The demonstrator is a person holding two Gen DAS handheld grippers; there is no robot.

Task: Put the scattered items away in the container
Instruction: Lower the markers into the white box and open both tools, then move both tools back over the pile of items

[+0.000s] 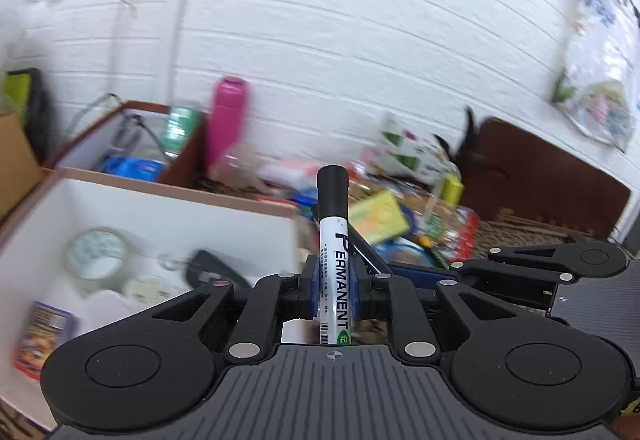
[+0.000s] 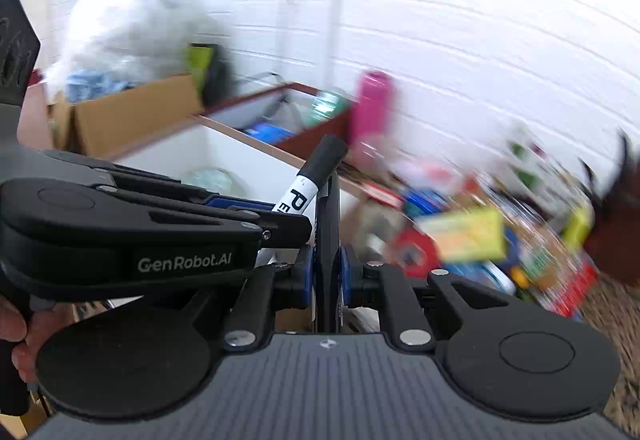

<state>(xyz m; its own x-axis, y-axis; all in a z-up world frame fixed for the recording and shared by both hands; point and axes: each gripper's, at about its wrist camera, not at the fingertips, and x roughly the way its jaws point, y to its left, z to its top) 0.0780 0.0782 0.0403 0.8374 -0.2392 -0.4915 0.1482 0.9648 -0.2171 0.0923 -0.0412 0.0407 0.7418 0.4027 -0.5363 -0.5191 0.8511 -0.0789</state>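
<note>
I see white permanent marker (image 1: 335, 264), black cap at 12 o'clock, upright; white-walled container (image 1: 208, 218) at 9 o'clock.

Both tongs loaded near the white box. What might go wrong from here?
1. The white permanent marker with black cap stands tall in the left tongs, gripped low; it could pivot or slip.
2. The right tongs pinch a thin dark flat item close beside the left; they might collide over the white box.
</note>
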